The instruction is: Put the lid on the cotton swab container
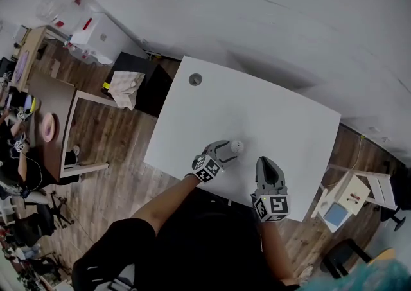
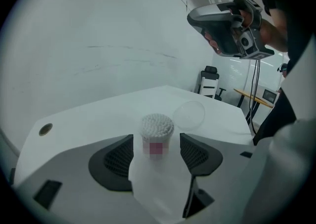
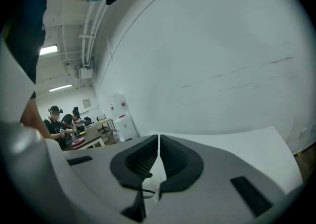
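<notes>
The cotton swab container (image 2: 157,136), a small clear tub packed with white swabs, stands upright on the white table (image 1: 276,113). It sits between the jaws of my left gripper (image 2: 156,140), which is open, with a gap showing on either side. Its clear round lid (image 2: 189,114) lies flat on the table just beyond and to the right. In the head view the container (image 1: 236,146) is at the tip of my left gripper (image 1: 227,152). My right gripper (image 1: 267,164) hovers to the right, shut with nothing in it, its jaw tips meeting (image 3: 158,139).
A round cable hole (image 1: 195,79) sits near the table's far left corner. The near table edge runs just under both grippers. Desks, chairs and people fill the room at the left (image 1: 45,129). A small white stand (image 1: 350,193) is at the right.
</notes>
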`<control>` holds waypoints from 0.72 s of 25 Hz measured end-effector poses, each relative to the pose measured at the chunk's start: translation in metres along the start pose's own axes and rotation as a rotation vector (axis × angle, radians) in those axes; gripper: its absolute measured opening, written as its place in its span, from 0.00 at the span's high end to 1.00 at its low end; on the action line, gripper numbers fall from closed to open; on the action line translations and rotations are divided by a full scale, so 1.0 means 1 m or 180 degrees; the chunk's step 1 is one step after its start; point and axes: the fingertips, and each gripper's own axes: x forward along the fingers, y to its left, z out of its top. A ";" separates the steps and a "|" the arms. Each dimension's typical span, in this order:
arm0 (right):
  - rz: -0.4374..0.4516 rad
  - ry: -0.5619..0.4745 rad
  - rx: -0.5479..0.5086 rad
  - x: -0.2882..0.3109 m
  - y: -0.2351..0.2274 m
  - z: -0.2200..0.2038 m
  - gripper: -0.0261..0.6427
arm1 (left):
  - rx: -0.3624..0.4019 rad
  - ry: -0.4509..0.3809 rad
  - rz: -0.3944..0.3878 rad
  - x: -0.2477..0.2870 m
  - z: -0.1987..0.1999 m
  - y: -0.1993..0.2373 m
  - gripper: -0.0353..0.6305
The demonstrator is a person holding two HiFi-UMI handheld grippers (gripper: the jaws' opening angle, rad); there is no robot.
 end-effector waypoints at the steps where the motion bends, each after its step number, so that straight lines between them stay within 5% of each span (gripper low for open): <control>1: -0.0037 0.0002 0.0013 -0.002 -0.004 -0.001 0.91 | -0.0004 -0.0005 -0.0042 0.003 0.000 0.000 0.51; 13: -0.0134 0.0263 0.0029 -0.001 -0.022 -0.034 0.91 | 0.0043 0.0061 -0.0235 0.031 -0.005 0.001 0.50; 18: -0.0024 0.0391 0.0054 0.008 -0.017 -0.053 0.91 | -0.0266 0.0084 -0.0202 0.038 -0.014 0.006 0.50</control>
